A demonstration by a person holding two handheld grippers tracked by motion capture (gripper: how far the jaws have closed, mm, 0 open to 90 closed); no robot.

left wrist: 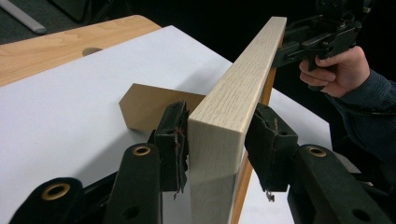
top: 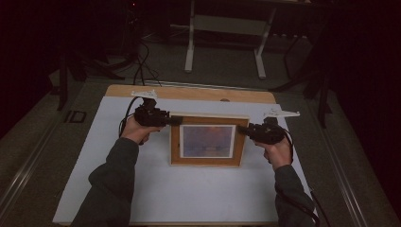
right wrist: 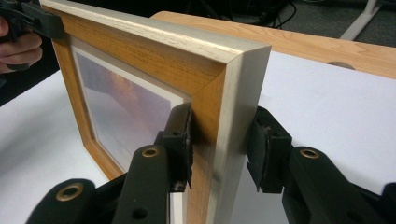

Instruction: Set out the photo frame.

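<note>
One frame (top: 208,140) stands upright on the white sheet (top: 189,189) covering the surface (top: 189,92), held at its two side edges by two tools. The left tool (top: 166,120) straddles the frame's left upper edge; in the left gripper view (left wrist: 215,140) one pad touches the back face while the other stands slightly off the front, so whether it grips I cannot tell. The right tool (top: 245,129) straddles the right edge; in the right gripper view (right wrist: 223,140) one pad sits on the front face, the other shows a slim gap. One brown stand flap (left wrist: 149,105) juts behind the frame. The frame holds one picture (top: 207,140).
</note>
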